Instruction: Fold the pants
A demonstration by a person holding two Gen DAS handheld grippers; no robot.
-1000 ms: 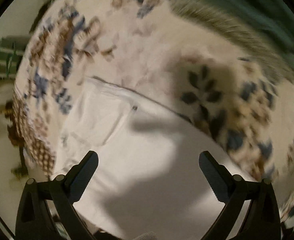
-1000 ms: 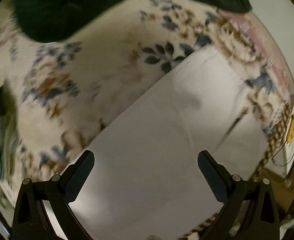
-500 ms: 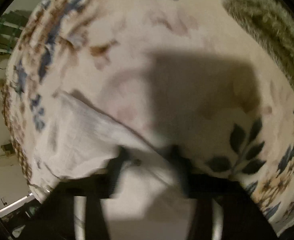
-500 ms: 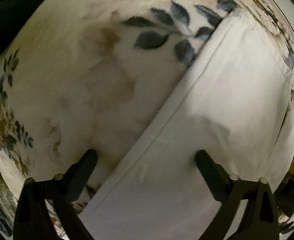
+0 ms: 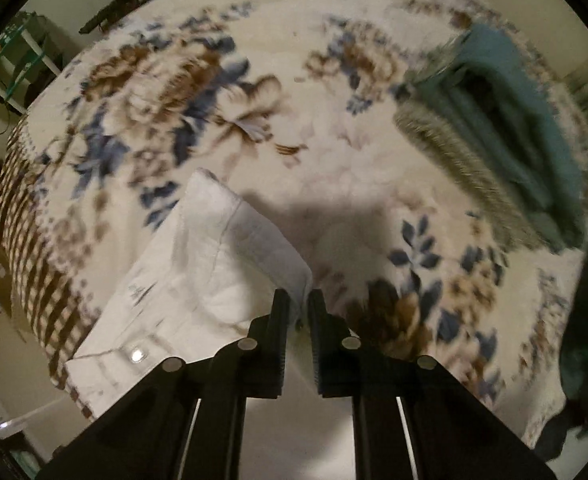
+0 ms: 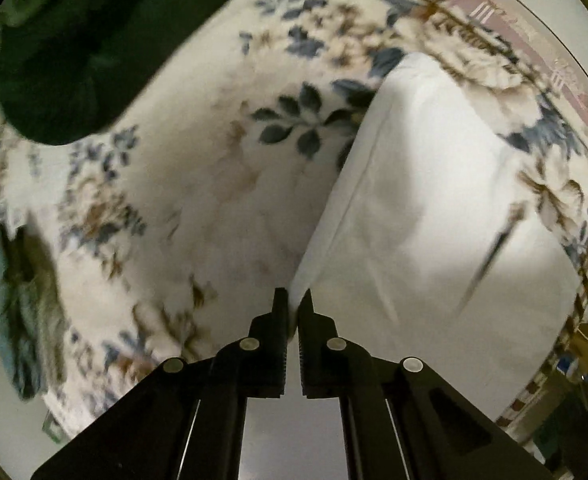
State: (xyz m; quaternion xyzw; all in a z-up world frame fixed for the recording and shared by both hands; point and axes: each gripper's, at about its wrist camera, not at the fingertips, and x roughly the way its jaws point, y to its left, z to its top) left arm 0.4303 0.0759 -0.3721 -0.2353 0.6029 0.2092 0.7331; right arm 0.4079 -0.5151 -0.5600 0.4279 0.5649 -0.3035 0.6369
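The right gripper (image 6: pixel 294 300) is pinching a corner of the white pants (image 6: pixel 434 208), its jaws nearly touching with cloth between them. The pants are lying across a floral blanket (image 6: pixel 221 184). A dark garment (image 6: pixel 77 52) is sitting at upper left.

Both fisheye views look forward and down along their own black two-finger grippers, close above a cream floral fleece blanket (image 5: pixel 334 168). Left wrist view: left gripper (image 5: pixel 298 300) at bottom centre, white folded cotton pants (image 5: pixel 213 264) just ahead on the left. Right wrist view: right gripper (image 6: pixel 292 300) at bottom centre, same pants (image 6: pixel 434 208) on the right. Both share pants, blanket (image 6: pixel 197 208), and a blurred teal-grey fuzzy cloth (image 5: pixel 506 132) (image 6: pixel 25 304).
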